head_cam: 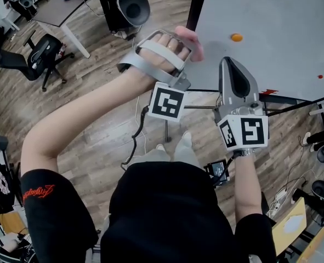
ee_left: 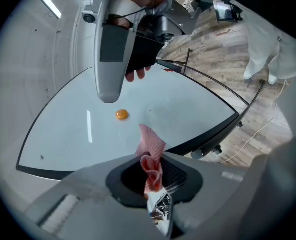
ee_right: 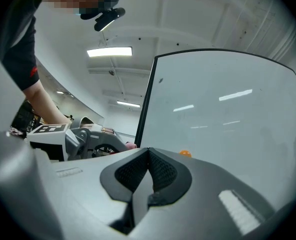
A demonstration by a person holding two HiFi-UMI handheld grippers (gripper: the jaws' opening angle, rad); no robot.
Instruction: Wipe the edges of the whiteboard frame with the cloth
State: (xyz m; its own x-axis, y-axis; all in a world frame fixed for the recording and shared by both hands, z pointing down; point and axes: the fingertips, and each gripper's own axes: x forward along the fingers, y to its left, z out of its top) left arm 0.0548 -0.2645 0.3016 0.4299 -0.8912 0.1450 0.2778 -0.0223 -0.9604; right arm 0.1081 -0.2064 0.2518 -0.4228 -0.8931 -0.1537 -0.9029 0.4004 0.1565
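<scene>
The whiteboard fills the upper right of the head view, its black frame running down the left side. In the left gripper view my left gripper is shut on a pink-red cloth, which sticks up from the jaws just short of the board's black frame edge. In the head view the cloth is hidden behind the hand that holds this gripper. My right gripper is shut with nothing in it and points at the board beside its frame.
An orange magnet sits on the board, with a red one further right. The stand's black bars cross below the board. On the wood floor stand an office chair and a desk; cables lie at right.
</scene>
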